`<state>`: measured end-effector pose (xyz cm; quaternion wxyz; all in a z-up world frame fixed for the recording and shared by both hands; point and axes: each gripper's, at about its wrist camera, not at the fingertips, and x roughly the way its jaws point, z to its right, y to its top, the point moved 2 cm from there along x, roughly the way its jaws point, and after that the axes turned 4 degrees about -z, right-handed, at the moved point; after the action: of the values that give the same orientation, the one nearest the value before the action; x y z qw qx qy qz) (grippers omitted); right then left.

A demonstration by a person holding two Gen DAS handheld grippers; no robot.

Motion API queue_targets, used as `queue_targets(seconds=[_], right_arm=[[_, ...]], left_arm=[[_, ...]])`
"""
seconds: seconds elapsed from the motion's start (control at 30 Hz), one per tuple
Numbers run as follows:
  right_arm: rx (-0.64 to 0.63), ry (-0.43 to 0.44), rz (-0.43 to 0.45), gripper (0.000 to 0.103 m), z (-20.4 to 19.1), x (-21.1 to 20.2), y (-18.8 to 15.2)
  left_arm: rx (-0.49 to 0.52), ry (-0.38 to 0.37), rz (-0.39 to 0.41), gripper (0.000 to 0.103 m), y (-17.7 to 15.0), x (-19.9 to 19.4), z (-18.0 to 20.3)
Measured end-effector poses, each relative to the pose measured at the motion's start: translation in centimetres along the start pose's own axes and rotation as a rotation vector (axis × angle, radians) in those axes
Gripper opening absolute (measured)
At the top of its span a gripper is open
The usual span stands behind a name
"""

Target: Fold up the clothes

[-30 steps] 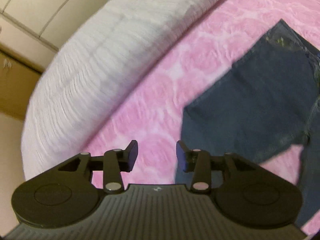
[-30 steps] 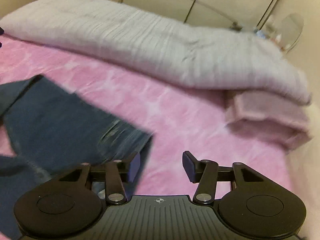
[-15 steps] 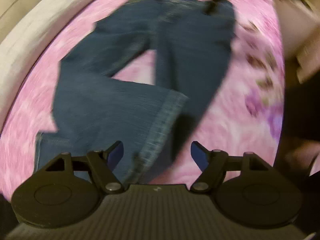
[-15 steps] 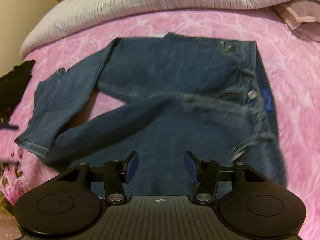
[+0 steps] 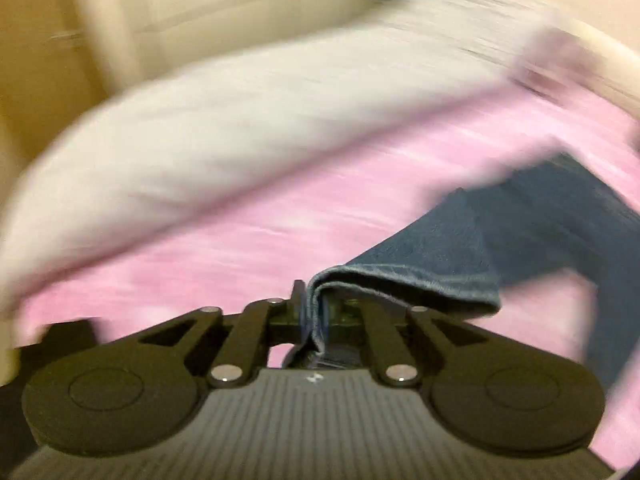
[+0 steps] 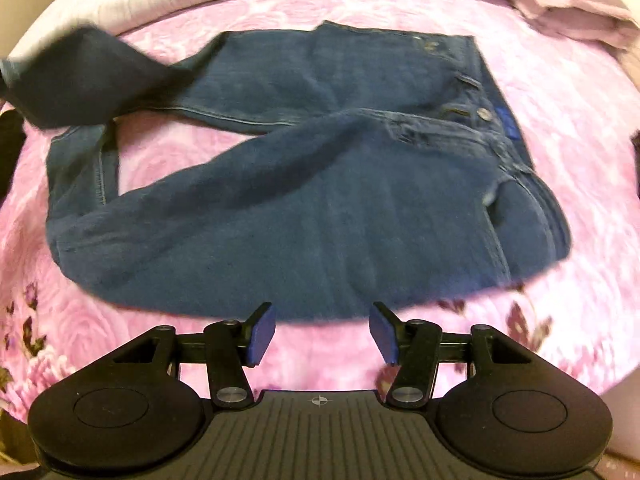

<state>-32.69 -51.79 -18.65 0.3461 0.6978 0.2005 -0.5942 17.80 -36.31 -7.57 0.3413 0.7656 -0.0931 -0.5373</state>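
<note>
Left gripper [image 5: 310, 312], its jaws just closed on a leg hem of the jeans [image 6: 320, 184] spread on the pink bedspread [image 6: 560, 200], should carry that leg across evenly (cloth taut, unhurried) while the right gripper [image 6: 322, 336] hovers open, empty.

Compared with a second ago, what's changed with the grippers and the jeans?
The left gripper has just closed on the hem of a jeans leg and lifted it off the pink bedspread. The right gripper swung over the jeans, open and empty. The waistband stays flat.
</note>
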Motion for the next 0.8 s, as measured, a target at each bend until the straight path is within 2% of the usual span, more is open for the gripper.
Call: queue_targets(seconds=[0.07,0.13,0.23,0.3,0.4,0.47,0.53,0.63,0.8], right_arm=[[0.017,-0.007,-0.005,0.057,0.6,-0.2,-0.4],[0.031,-0.013,-0.009,0.058,1.3,-0.3,-0.8],[0.027,-0.008,-0.017,0.060,2.5,0.0,-1.9],[0.023,0.005,-0.031,0.061,3.6,0.7,-2.8],[0.001,0.030,-0.059,0.062,5.7,2.1,-4.0],[-0.015,0.048,-0.058,0.062,7.6,2.9,-4.5],[-0.014,0.066,-0.044,0.063,9.8,3.4,-4.9],[0.011,0.057,0.002,0.064,13.5,4.1,-5.5],[0.123,0.057,0.120,0.065,18.2,5.4,-6.7]], left_arm=[[-0.100,0.126,-0.045,0.024,0.6,1.2,-3.5],[-0.137,0.165,-0.066,0.030,-0.2,1.3,-4.5],[-0.072,0.111,-0.112,0.050,-4.2,0.5,-0.4],[-0.019,0.067,-0.145,0.051,-7.0,0.0,2.7],[0.101,0.002,-0.214,0.059,-12.2,-0.9,9.4],[0.096,-0.034,-0.261,0.060,-15.5,-1.5,12.4],[0.011,-0.025,-0.302,0.060,-18.0,-1.4,13.5],[-0.155,0.025,-0.327,0.060,-19.7,-1.1,12.5],[-0.319,0.032,-0.291,0.063,-20.5,-0.4,10.5]])
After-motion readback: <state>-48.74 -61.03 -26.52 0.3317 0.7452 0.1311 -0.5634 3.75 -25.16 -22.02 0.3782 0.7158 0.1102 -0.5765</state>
